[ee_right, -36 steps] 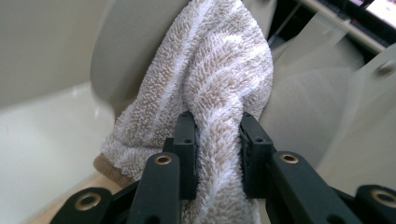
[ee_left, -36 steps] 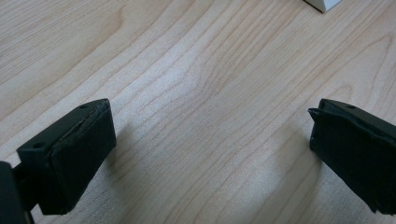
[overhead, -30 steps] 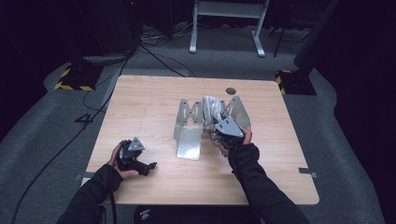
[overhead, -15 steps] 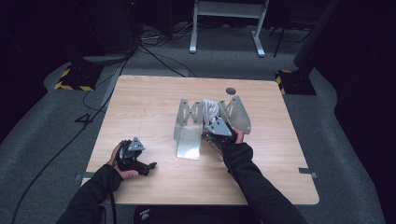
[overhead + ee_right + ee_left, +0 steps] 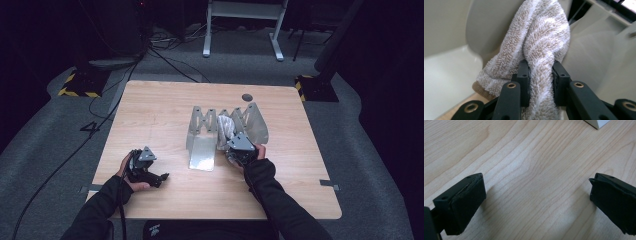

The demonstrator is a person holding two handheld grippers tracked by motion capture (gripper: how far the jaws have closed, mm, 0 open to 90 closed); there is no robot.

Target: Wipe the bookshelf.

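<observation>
A beige and white striped terry towel hangs bunched between the pale walls of a light grey rack with zigzag upper edges, at the middle of the wooden table. My right gripper is shut on the towel's lower part, and both pads press into the cloth. In the high view the right gripper sits at the rack's near right side, with the towel just beyond it. My left gripper lies low at the table's near left, open, with bare wood between its pads.
A dark round hole marks the table's far edge behind the rack. A white corner of the rack lies ahead of the left gripper. Cables and a white stand are on the floor beyond the table.
My right gripper has sunk a little with the towel, down between the rack's walls. The left gripper has stayed where it was.
</observation>
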